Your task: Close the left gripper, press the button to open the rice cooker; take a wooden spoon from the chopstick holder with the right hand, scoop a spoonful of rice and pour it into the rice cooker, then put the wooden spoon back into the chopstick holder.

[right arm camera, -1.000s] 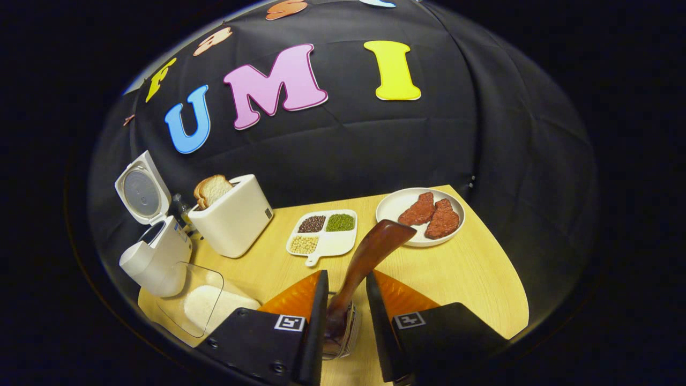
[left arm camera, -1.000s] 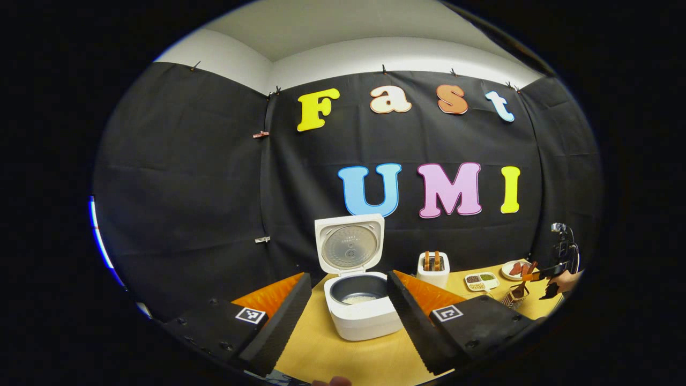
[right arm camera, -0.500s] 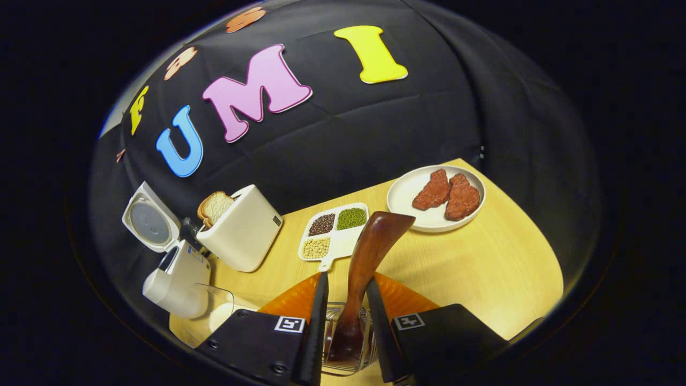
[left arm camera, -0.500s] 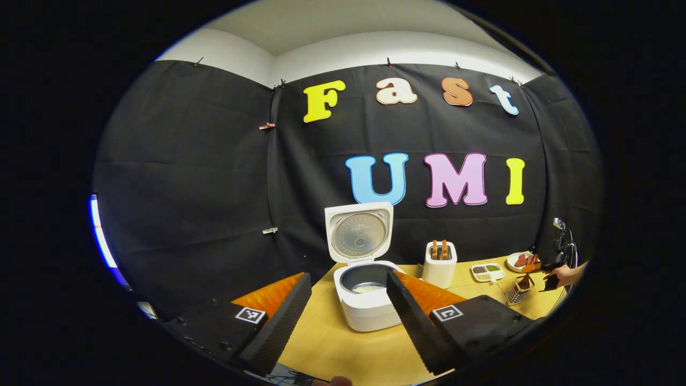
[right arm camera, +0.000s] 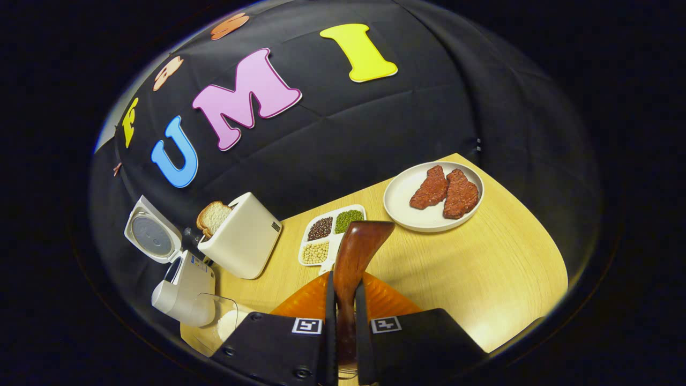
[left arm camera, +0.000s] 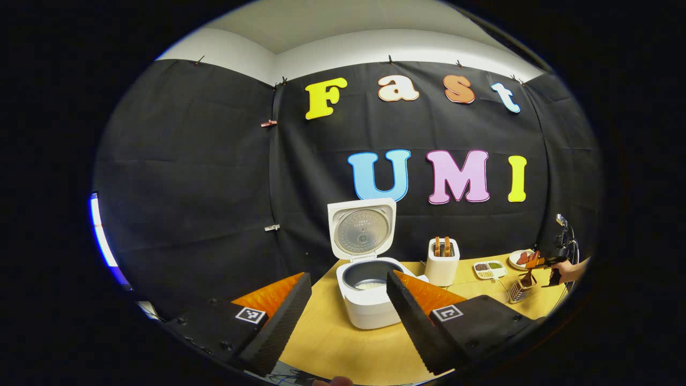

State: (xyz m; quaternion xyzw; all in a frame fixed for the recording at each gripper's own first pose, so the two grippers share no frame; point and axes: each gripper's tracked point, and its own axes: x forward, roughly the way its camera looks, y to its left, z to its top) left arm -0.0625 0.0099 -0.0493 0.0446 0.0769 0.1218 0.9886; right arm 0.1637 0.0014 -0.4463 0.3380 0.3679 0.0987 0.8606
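Note:
The white rice cooker (left arm camera: 370, 308) stands with its lid (left arm camera: 362, 229) up, and some white rice lies in the pot. My left gripper (left arm camera: 348, 279) hangs open in front of it, apart from it. In the right gripper view my right gripper (right arm camera: 343, 281) is shut on the handle of the brown wooden spoon (right arm camera: 358, 249), whose bowl points up and away. The spoon's lower end dips into the wire chopstick holder (left arm camera: 519, 292). A clear container of rice (right arm camera: 222, 321) sits beside the cooker (right arm camera: 185, 284).
A white toaster (right arm camera: 244, 236) with bread stands right of the cooker. A sectioned dish of beans (right arm camera: 332, 236) and a plate (right arm camera: 399, 201) with two red meat pieces lie behind the spoon. A hand (left arm camera: 568, 271) holds the far gripper at the wooden table's right edge.
My right gripper's fingers have come together on the spoon handle; before they stood apart around it. The left gripper has drawn back a little from the cooker.

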